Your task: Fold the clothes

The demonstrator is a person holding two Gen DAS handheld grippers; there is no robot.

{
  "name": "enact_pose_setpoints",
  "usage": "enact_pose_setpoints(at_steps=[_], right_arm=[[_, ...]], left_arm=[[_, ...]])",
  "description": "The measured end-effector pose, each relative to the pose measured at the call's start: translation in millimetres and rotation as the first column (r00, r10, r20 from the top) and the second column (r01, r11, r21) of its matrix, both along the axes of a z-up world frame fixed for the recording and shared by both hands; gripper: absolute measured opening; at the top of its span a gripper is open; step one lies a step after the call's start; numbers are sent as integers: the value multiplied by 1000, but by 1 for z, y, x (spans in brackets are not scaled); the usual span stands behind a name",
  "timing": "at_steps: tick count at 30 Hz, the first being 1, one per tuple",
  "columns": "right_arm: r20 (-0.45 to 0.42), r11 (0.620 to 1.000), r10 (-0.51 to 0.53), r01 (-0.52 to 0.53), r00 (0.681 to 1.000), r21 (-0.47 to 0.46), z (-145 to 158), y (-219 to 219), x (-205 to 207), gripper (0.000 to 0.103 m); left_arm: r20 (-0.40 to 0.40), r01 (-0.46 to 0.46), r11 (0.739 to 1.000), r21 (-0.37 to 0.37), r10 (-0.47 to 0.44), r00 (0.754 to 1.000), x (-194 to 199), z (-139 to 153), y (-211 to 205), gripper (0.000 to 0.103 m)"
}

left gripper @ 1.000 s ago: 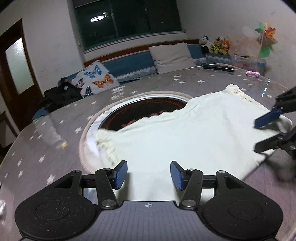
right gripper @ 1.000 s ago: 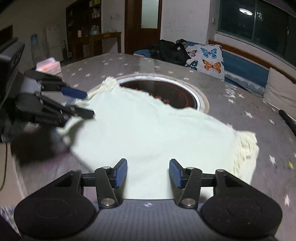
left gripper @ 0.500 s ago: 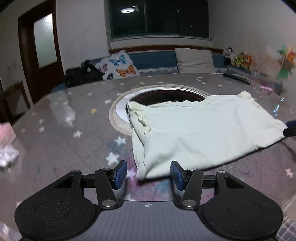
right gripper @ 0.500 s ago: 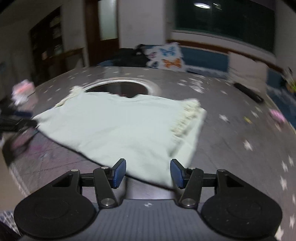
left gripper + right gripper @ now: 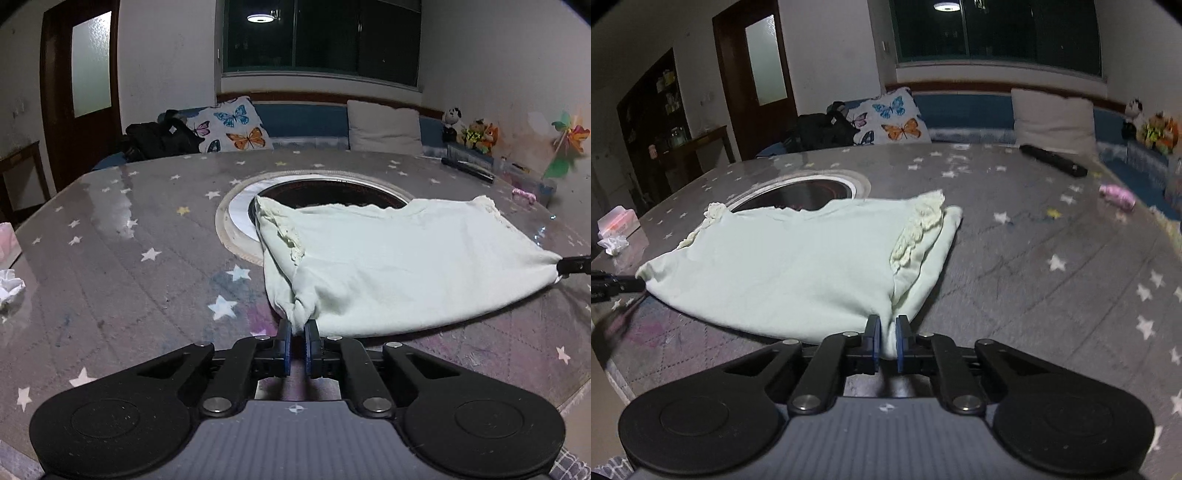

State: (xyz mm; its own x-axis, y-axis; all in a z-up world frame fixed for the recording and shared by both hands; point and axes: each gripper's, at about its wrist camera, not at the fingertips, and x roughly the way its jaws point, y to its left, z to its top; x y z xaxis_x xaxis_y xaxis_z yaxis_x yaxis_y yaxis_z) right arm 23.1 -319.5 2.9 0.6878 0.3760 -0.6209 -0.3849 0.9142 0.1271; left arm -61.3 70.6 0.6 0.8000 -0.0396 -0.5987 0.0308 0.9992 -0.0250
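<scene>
Left wrist view: left gripper, jaws just closed, is clamped on a bunched corner of the pale shirt, which spreads ahead and to its right over the table, far corner pinched by the right gripper. Right wrist view: right gripper, jaws just closed too, is clamped on the shirt corner, cloth running ahead-left to the left gripper at frame edge.
</scene>
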Motion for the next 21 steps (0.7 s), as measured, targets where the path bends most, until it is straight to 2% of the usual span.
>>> enact_pose_setpoints(at_steps=[2,6,8,9,10,15,21], right_arm=[[-17,1000,0,0,1000,-10,-5,1,2,8],[-16,999,12,-13,1000,-45,-3,4,-2,18],[12,998,22,-21,1000,-58,7,3,-5,19],[25,998,26,-24,999,-63,11,3,-6,19],[33,998,30,-28,999,-62,15,4,-5,20],[67,997,63,-60,996,-41,23,18,7,28],[62,994,108,-107,992,-10,9,46,30,29]], left_arm=[[-10,2,1000,2,-2,1000,1,-2,0,8],[-25,1,1000,5,-1,1000,-1,-2,1,12],[-16,-10,1000,10,11,1000,-3,2,3,18],[-7,-19,1000,9,19,1000,-3,5,3,27],[2,-27,1000,8,27,1000,-3,7,4,39],[46,-46,999,2,46,998,7,17,-2,59],[35,-38,999,15,37,999,29,10,-14,61]])
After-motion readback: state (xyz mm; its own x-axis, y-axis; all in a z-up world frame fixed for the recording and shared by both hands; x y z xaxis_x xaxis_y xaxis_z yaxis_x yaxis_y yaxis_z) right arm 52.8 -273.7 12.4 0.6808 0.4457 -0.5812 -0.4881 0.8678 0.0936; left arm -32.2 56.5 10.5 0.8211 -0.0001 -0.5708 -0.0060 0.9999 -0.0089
